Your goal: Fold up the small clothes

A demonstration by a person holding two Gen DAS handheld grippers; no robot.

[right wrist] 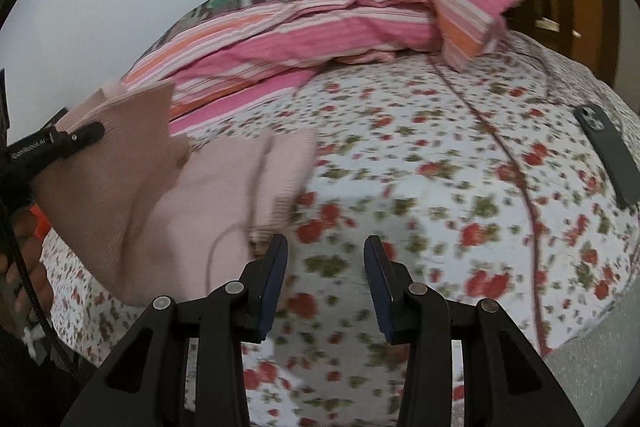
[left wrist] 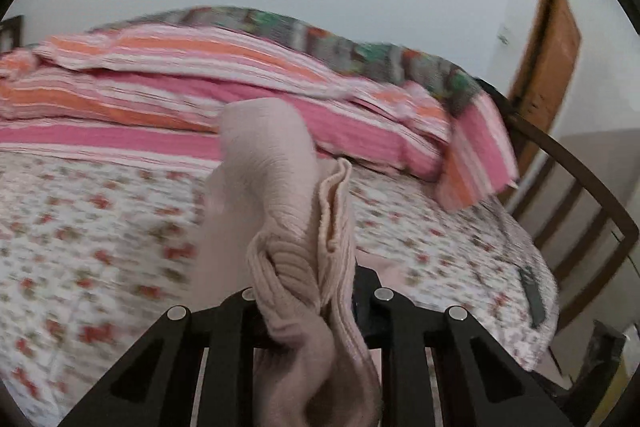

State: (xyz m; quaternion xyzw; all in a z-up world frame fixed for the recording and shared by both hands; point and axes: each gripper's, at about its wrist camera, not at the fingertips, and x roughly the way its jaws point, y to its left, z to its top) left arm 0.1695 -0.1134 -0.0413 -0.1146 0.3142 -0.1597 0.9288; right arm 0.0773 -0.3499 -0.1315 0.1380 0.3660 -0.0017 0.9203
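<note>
A: While the pink knit garment (left wrist: 288, 187) hangs bunched from our left gripper (left wrist: 308, 291), we rate the fold as barely begun. Its fingers are clamped on a gathered ribbed edge, and in the right wrist view the cloth drapes from that grip down onto the floral bedsheet (right wrist: 420, 187).

B: Confirmed. Our right gripper (right wrist: 326, 259) holds nothing; its jaws stand wide apart over bare sheet, just beside the garment's lower hem. We judge that no crease has been set and no layer laid flat.

A: Remaining steps, in our estimate: spread the garment on the sheet, align the edges, fold, and set it down.

B: Note the limits of view. We cannot tell what kind of garment it is; no sleeve or neckline is clearly shown. Motion blur softens the sheet and the cloth edge in both views.

A: The left fingertips are buried in fabric, so we infer the grip from the bunching. We see no other small clothes; the striped pink blanket (left wrist: 200, 99) piled at the far side could hide some.

B: A dark phone (right wrist: 608, 151) lies near the bed's right edge, well apart from the work area.
</note>
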